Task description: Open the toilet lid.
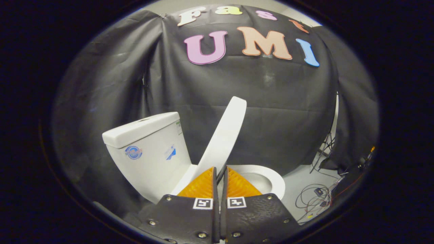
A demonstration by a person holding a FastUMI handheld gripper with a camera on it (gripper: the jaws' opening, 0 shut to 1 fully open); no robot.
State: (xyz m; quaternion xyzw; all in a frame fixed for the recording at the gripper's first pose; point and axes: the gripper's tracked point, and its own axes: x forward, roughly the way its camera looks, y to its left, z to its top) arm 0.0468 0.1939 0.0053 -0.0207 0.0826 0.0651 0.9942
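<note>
White plastic, by the look of it, makes up the lid [222, 139], which stands tilted well up off the bowl [268, 178], leaning back toward the tank [145, 149] but not yet resting against it. The gripper [220, 173] sits just in front of the lid's lower part, its two fingers pressed close together with only a thin slit between them; the lid's near edge seems to run down into that slit, though whether both fingers actually pinch it cannot be told from this angle. I judge the lid to be light, rigid and smooth: it should swing easily on its hinge by the tank, keep its shape under a push, and slide against whatever touches it. That slickness argues for a hold on the thin rim near the free end, where leverage is greatest, or simply a flat push on the underside, rather than a squeeze close to the hinge. Past upright it will likely fall back under its own weight and knock the ceramic tank, so easing it over would be wise. Loose cables [313, 198] lie on the floor [298, 183] beside the bowl, well apart from the work.
</note>
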